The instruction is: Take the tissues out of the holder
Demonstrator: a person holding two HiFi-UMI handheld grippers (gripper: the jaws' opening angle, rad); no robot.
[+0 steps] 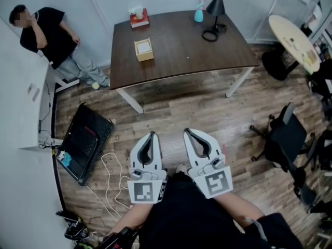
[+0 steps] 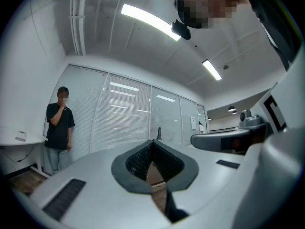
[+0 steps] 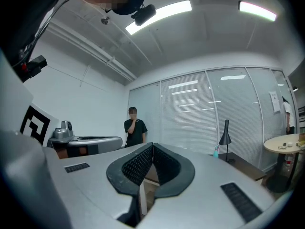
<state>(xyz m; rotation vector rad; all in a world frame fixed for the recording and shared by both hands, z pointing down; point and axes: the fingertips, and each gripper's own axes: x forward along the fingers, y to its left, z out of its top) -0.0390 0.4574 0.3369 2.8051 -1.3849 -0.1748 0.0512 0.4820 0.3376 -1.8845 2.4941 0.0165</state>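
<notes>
Left gripper (image 1: 151, 135) and right gripper (image 1: 187, 132): fingers closed, empty. Reaching the upper-left tissue holder (image 1: 143, 50) still closed could shove it.

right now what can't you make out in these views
- tissue holder: head view, too small to count its tissues
- gripper views: holder does not show, jaws fill the middle
- red box: head view, print too small to read
- blue bottle: head view, label too small to read
</notes>
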